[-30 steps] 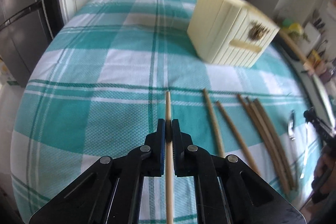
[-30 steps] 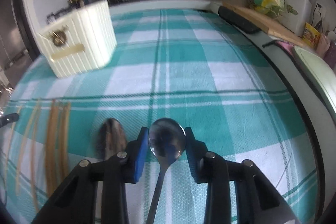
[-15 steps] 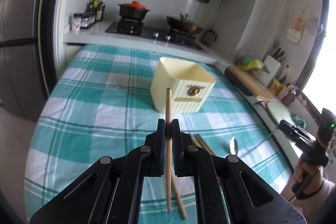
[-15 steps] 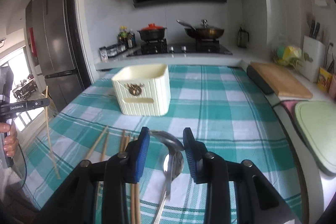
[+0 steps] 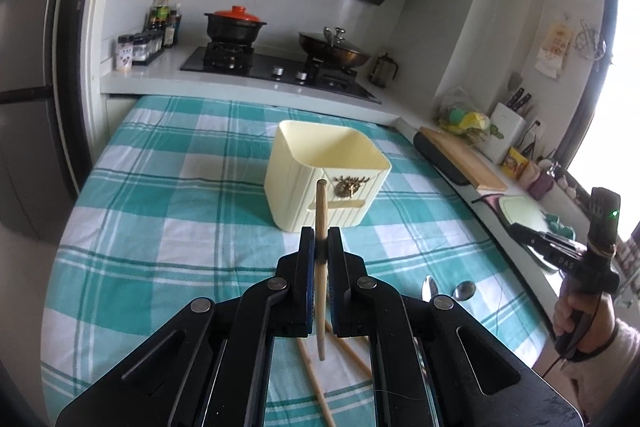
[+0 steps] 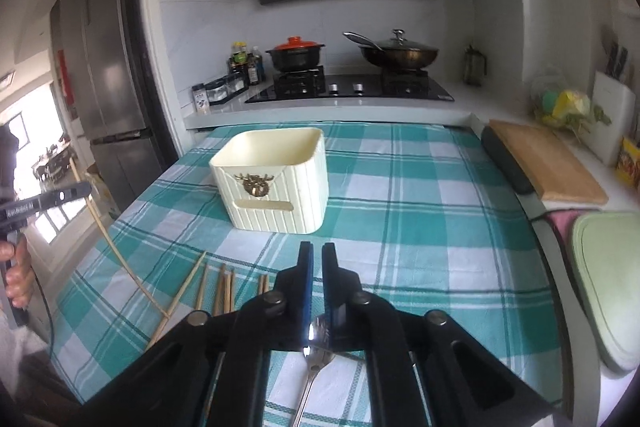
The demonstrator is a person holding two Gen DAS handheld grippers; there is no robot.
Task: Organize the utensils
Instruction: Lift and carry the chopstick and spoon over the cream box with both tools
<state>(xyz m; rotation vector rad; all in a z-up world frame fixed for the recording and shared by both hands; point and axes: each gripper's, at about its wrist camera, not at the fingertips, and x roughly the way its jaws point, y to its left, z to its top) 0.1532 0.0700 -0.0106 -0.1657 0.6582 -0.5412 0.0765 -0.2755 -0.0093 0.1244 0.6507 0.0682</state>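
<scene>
My left gripper [image 5: 320,239] is shut on a wooden chopstick [image 5: 321,211] and holds it upright above the table, in front of the cream utensil box [image 5: 326,173]. My right gripper [image 6: 317,255] is shut on a metal spoon [image 6: 316,337], whose bowl shows behind the jaws, lifted above the table and facing the cream box [image 6: 272,177]. Several chopsticks [image 6: 224,289] lie on the checked cloth to the left. Another spoon [image 6: 308,383] lies on the cloth below my right gripper. In the left wrist view two spoons [image 5: 446,289] show near the right gripper.
The table carries a teal checked cloth [image 6: 420,211]. A stove with a pot [image 6: 296,53] and a pan [image 6: 400,53] stands behind. A cutting board [image 6: 548,163] and a green board [image 6: 608,283] lie on the counter at right. A fridge [image 6: 108,79] stands at left.
Both grippers rose from the table and tilted up toward the box. The left carries the chopstick; the right jaws closed tight on the spoon and lifted it.
</scene>
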